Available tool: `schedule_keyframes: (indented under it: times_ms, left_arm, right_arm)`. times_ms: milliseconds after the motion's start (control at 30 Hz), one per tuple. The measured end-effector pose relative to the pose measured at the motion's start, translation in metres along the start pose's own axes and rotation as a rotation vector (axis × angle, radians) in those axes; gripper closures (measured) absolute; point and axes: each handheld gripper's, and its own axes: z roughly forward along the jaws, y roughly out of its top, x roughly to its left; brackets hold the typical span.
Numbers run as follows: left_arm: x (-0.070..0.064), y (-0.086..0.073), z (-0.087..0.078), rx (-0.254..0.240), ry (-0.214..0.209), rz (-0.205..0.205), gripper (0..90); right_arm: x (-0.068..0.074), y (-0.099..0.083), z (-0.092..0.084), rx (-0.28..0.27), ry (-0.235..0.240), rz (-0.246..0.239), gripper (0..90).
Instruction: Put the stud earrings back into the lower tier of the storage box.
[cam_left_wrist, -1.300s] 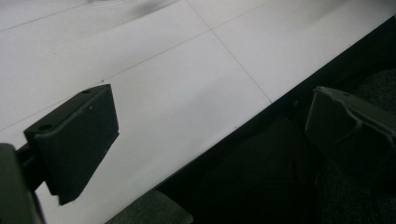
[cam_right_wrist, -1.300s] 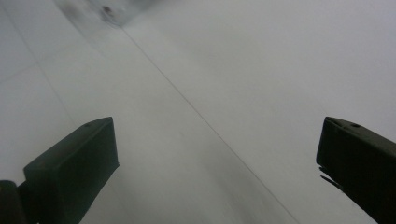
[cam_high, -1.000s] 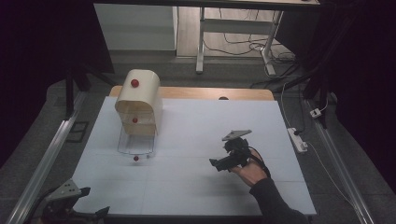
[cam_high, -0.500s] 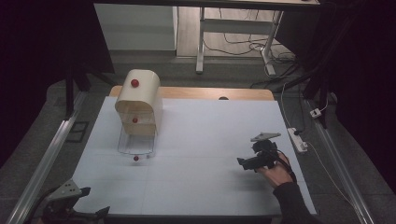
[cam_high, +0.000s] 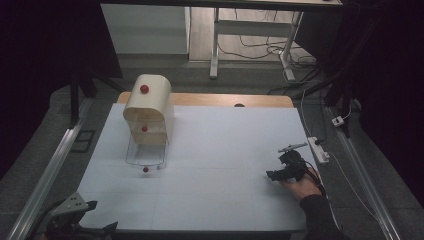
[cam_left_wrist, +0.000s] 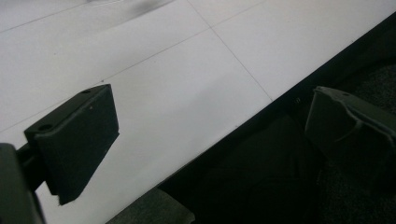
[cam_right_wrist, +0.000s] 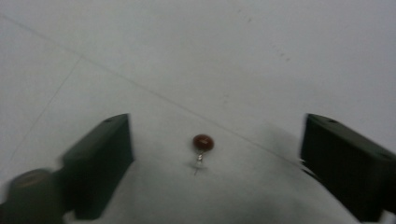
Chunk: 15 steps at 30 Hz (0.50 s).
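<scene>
While the right claw (cam_high: 274, 176) hangs with jaws apart, just narrowing, nothing between them, the red-knobbed wire drawer (cam_high: 145, 159) stands pulled out from its cream cabinet (cam_high: 148, 107), far ahead; left claw (cam_left_wrist: 205, 135) apart, idle.

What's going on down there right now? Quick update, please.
Right gripper open, jaws just been closing, small red-headed pin between them, untouched. Left gripper open, idle at table edge. Nothing in the way.
</scene>
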Motion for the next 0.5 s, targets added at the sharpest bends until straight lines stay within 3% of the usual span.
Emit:
schedule_keyframes:
  times_ms: [67,167,300,500]
  left_arm:
    - [-0.0001,0.0000,0.0000,0.000,0.000,0.001,2.8]
    - [-0.0003,0.0000,0.0003,0.002,0.002,0.003,2.8]
    - [-0.0010,0.0004,0.0007,0.007,0.005,0.008,2.9]
    - [-0.0021,0.0007,0.0014,0.013,0.011,0.017,3.0]
  right_arm:
    - [0.0004,-0.0009,0.0012,0.033,-0.001,-0.016,33.3]
    - [-0.0005,-0.0003,-0.0016,0.030,0.007,-0.008,56.9]
    - [0.0016,0.0012,-0.0018,0.035,0.024,-0.022,78.2]
    - [0.0019,0.0049,-0.0014,0.062,0.033,0.003,81.1]
